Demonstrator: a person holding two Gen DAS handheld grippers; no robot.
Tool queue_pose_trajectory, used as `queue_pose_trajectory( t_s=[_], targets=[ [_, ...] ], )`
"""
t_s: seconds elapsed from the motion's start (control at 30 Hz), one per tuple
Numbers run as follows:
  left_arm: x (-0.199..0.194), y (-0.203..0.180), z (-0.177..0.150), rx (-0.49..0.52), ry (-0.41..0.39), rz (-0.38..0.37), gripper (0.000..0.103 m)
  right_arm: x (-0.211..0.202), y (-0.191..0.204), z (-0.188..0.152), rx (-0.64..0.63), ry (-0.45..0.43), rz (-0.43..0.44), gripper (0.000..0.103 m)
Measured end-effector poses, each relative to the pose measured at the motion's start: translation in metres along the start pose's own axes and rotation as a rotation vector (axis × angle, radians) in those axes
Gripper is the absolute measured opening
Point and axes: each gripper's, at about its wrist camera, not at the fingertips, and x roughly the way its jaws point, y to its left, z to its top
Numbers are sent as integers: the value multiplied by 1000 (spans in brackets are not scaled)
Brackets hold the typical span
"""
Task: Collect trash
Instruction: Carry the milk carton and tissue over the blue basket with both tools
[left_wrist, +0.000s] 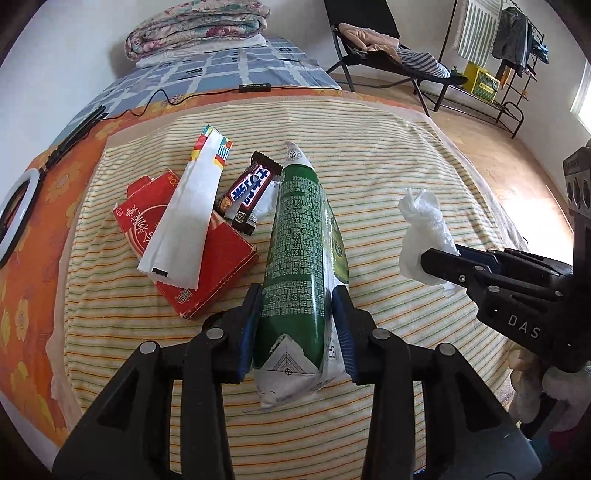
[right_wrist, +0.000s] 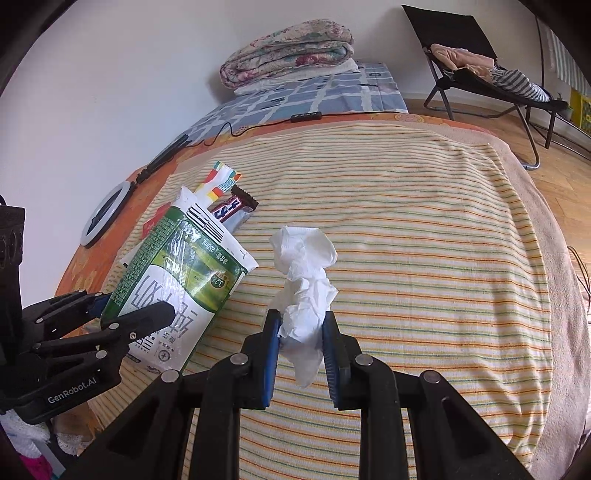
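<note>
Milk pouch (left_wrist: 299, 266), green and white, pinched between the blue pads (left_wrist: 251, 332) of the left gripper (left_wrist: 297, 328), gripped low on its body with the sealed tail hanging back past the fingertips and the long end reaching out ahead, over the striped blanket (left_wrist: 388, 166). Crumpled white tissue (right_wrist: 304, 284) clamped likewise in the right gripper (right_wrist: 299, 354), most of the wad standing up beyond the pads, one loose tail drooping beneath. Both claws narrow, each closed on its own piece of trash, side by side and just apart.

Ahead and left of the left claw, more litter lying on the blanket: red carton (left_wrist: 192, 254), white paper sleeve (left_wrist: 188, 221) across its top, dark chocolate-bar wrapper (left_wrist: 249, 195) just beyond, close against the pouch's far half. Further off, ring light (left_wrist: 16, 214) and black cable (left_wrist: 155, 99) on the orange sheet, then folded quilt (left_wrist: 199, 26) at the wall. No bin or bag visible in either view.

Likely troubles: glossy pouch sliding out under its own weight, held near one end as it is; soft tissue tearing or slipping free if jolted; pouch tip brushing the wrapper and carton on a low swing, scattering the pile; remaining pieces untouched with both claws full.
</note>
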Motion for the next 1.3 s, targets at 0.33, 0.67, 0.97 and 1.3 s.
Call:
queue_pose_trajectory(
  t_s=[0.33,0.67,0.97,1.3],
  targets=[
    [-19,-3,-4,-15,-49,-29,29,-15,4,-10,-22,-10,-4,21],
    [-66,1,-23,-8,-95,-49,29,-50,22,-37,-47,-26,27,21],
    [-107,1,-63,11,-102,-69,29,-80,50,-81,-131,-6,33,21],
    [-138,-8,-122,61,-89,-84,29,-103,71,-140,-172,35,61,22]
  ],
)
